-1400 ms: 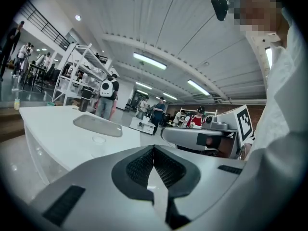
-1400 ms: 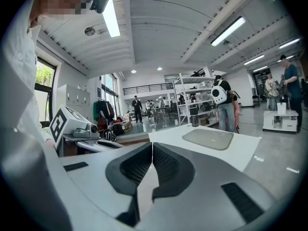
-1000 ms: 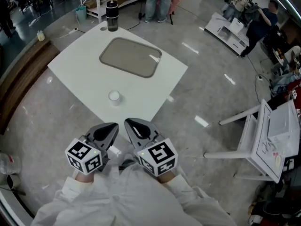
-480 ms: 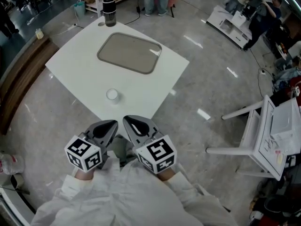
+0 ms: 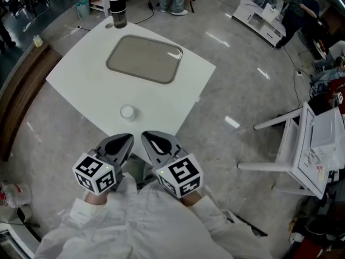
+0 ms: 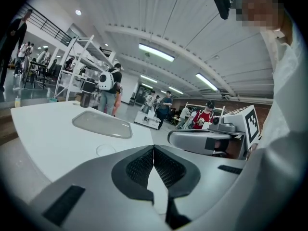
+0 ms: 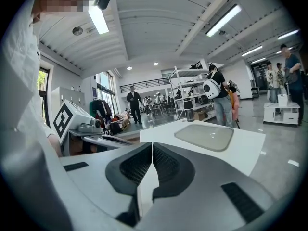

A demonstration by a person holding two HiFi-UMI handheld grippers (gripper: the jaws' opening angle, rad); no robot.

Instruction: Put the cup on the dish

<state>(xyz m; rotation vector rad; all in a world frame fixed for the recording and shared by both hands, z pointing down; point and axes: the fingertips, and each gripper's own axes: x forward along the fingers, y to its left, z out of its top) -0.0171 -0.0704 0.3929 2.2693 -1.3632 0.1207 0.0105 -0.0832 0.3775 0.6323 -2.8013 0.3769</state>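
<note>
The left tool (image 5: 128,139) and right tool (image 5: 145,137) were clenched, empty. The cup (image 5: 127,111) stood on the desk (image 5: 81,85), apart from the dish (image 5: 144,60).

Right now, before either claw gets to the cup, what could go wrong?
1. The left claw and the right claw are both shut. If neither opens before it reaches the cup, it may knock the cup over.
2. The cup is small and stands toward the near corner of the table, so a nudge might send it off the edge.
3. The dish lies farther across the table, so a loose grip could drop the cup on the way.
</note>
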